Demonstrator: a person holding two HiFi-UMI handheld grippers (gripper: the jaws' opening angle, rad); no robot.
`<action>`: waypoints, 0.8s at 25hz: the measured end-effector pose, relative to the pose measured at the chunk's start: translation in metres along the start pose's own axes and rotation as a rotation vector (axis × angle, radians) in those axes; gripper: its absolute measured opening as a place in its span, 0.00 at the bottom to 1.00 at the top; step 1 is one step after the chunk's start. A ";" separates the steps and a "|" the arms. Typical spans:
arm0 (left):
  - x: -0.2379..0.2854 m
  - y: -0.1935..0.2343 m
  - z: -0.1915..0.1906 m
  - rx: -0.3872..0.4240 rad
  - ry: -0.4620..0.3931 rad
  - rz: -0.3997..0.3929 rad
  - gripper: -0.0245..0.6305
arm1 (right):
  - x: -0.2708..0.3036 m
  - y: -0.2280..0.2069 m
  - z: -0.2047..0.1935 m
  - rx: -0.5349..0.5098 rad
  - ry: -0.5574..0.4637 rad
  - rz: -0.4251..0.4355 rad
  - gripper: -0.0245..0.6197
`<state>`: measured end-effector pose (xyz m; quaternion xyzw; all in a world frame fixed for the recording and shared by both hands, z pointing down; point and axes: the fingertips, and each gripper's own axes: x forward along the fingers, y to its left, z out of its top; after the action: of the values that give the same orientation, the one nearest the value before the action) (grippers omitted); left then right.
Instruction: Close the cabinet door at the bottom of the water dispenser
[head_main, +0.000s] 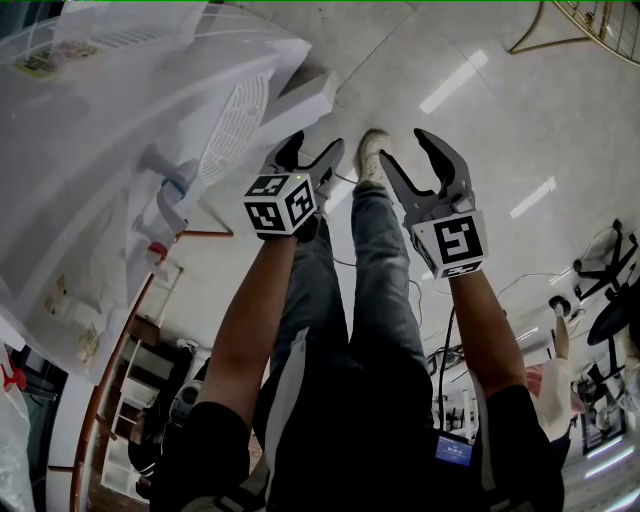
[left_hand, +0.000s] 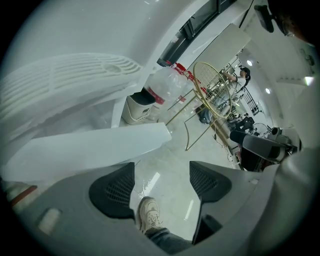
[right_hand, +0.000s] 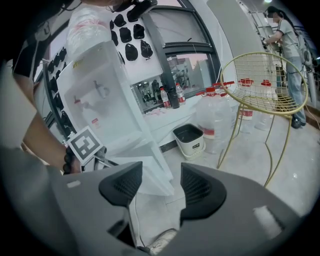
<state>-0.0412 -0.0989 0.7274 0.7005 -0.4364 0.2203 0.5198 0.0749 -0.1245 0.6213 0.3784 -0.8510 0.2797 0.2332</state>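
Observation:
The white water dispenser (head_main: 110, 150) fills the left of the head view, with its bottom cabinet door (head_main: 305, 95) swung out over the floor. My left gripper (head_main: 312, 152) hovers just beside that door, open and empty. In the left gripper view the door (left_hand: 90, 147) is a white panel lying just past the left pad (left_hand: 112, 190), apart from it. My right gripper (head_main: 405, 150) is further right, above a shoe (head_main: 372, 150), also open with nothing between its fingers. The right gripper view shows the dispenser (right_hand: 105, 100) and the open door (right_hand: 147, 167) ahead.
A white bucket (right_hand: 190, 140) and water bottles (right_hand: 215, 117) stand beside the dispenser. A gold wire stand (right_hand: 260, 85) rises at the right, with a person (right_hand: 285, 45) behind it. My legs (head_main: 370, 290) are below the grippers. Chairs (head_main: 605, 265) stand at the far right.

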 end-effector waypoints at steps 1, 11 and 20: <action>0.001 0.000 0.002 0.001 -0.001 0.001 0.58 | 0.001 0.000 0.000 0.001 0.001 0.001 0.40; 0.011 0.004 0.023 0.015 -0.019 0.016 0.58 | 0.005 -0.008 0.002 0.009 0.012 0.021 0.39; 0.020 0.007 0.042 0.027 -0.023 0.029 0.58 | 0.010 -0.018 0.007 0.015 0.022 0.030 0.37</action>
<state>-0.0425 -0.1455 0.7310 0.7036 -0.4495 0.2256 0.5020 0.0818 -0.1442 0.6279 0.3642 -0.8519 0.2937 0.2353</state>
